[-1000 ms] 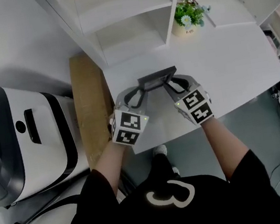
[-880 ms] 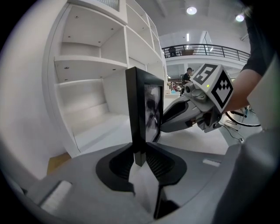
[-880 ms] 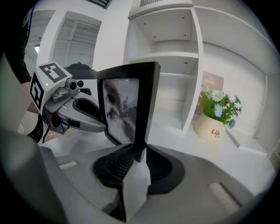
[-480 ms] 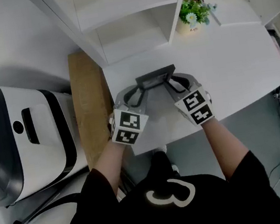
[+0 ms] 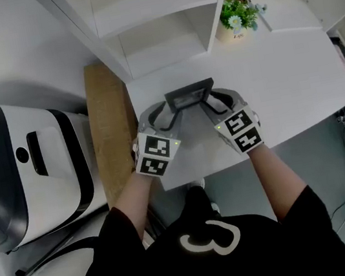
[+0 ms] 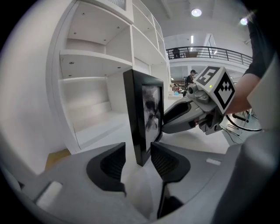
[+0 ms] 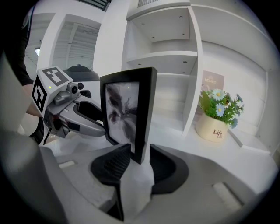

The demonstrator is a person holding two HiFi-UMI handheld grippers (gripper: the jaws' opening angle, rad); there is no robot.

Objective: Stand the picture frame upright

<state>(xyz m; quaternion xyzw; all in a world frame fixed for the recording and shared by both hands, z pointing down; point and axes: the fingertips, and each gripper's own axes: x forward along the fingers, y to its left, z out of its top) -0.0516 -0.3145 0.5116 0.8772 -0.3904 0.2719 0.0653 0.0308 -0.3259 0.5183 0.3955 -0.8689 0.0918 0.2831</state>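
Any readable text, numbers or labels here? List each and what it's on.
"Life": on the cream flower pot; the smaller line under it is too small to read.
Card behind the pot: print blurred, unreadable.
White mark on the black shirt: possibly "3", unsure.

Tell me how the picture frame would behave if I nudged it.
The frame looks rigid, so it should move as one piece. Standing tall on a narrow edge, it probably tips easily. On the smooth desk it may slide.
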